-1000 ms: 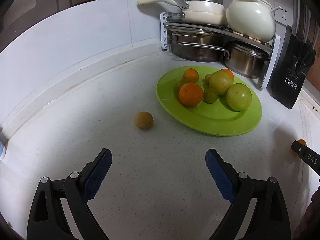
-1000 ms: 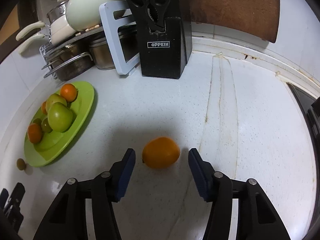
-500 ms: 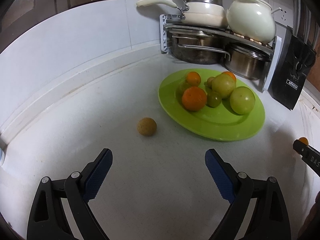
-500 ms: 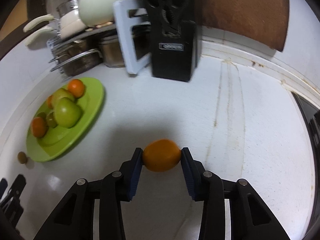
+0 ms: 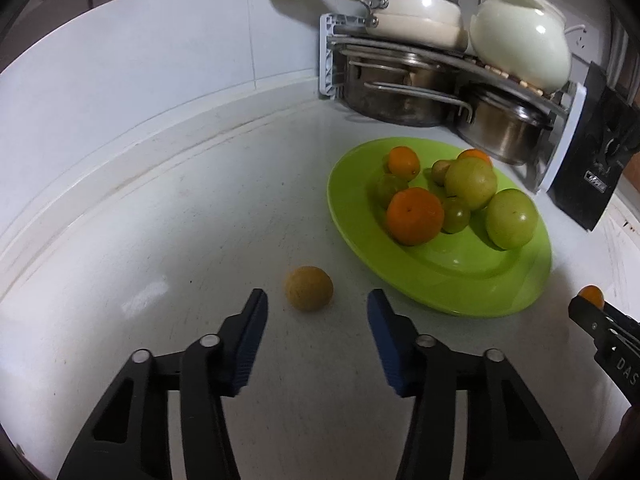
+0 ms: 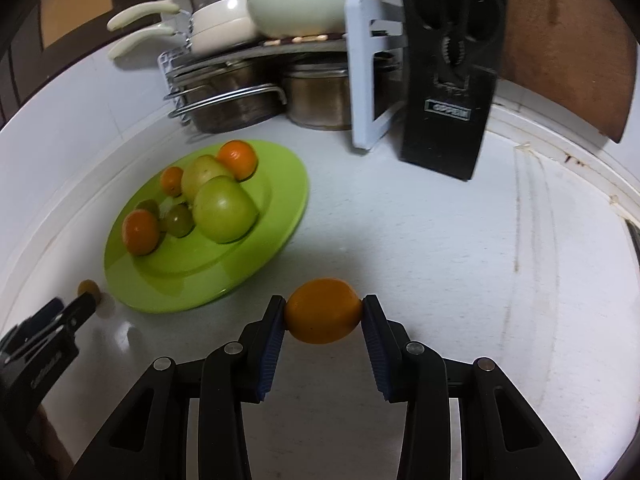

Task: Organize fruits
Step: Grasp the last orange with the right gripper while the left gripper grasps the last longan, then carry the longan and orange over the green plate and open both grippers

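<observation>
Countertop bare left of plate

1. We see the white label on the black knife block too blurred to read.
2. The lower pans on the grey metal pot rack sit partly hidden behind its rails.
3. On the round lime-green plate, the rearmost small orange fruit hides behind a green one.
4. The black right gripper is cut off at the picture's edge.
</observation>
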`<action>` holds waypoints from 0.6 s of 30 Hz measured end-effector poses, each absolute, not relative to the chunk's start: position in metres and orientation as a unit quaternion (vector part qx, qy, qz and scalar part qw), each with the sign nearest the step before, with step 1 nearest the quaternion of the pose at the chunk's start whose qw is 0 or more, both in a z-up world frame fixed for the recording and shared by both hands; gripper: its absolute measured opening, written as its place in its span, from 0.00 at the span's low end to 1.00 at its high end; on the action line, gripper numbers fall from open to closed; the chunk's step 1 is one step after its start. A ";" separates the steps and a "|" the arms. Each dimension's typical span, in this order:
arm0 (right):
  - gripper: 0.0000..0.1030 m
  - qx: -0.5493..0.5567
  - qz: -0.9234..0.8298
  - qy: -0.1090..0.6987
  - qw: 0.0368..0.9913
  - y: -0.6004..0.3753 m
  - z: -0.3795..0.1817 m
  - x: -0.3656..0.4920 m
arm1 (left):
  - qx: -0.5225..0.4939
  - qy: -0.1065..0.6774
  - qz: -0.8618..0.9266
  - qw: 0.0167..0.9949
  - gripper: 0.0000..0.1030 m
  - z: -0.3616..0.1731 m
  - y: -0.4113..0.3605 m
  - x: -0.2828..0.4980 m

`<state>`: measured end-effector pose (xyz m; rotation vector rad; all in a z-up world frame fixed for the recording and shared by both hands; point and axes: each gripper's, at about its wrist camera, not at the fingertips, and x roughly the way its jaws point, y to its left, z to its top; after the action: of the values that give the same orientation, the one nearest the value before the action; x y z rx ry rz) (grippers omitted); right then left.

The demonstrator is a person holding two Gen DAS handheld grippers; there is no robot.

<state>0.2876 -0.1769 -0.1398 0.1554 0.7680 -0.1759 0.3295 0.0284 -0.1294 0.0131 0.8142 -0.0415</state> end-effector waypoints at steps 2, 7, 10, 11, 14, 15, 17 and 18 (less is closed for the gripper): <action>0.39 0.074 -0.084 0.376 0.920 -0.176 -0.141 0.290 | 0.004 0.401 -0.022 0.916 0.42 -0.132 0.029 0.335; 0.39 0.070 -0.078 0.377 0.920 -0.172 -0.143 0.295 | 0.014 0.403 -0.019 0.915 0.33 -0.135 0.027 0.344; 0.39 0.073 -0.075 0.380 0.919 -0.171 -0.144 0.297 | 0.016 0.403 -0.015 0.915 0.28 -0.136 0.027 0.346; 0.39 0.073 -0.074 0.380 0.919 -0.171 -0.144 0.297 | 0.015 0.403 -0.015 0.915 0.28 -0.136 0.027 0.346; 0.39 0.073 -0.073 0.379 0.920 -0.170 -0.144 0.298 | 0.015 0.402 -0.016 0.915 0.27 -0.136 0.027 0.345; 0.39 0.073 -0.072 0.378 0.920 -0.169 -0.144 0.298 | 0.015 0.403 -0.015 0.915 0.27 -0.136 0.027 0.345; 0.39 0.072 -0.072 0.377 0.921 -0.169 -0.143 0.298 | 0.013 0.401 -0.017 0.916 0.27 -0.136 0.027 0.344; 0.39 0.072 -0.072 0.377 0.921 -0.169 -0.143 0.298 | 0.013 0.401 -0.017 0.916 0.27 -0.136 0.027 0.343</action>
<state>0.2982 -0.1691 -0.1431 0.1475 0.7748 -0.1481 0.3435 0.0273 -0.1358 0.0274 0.8251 -0.0359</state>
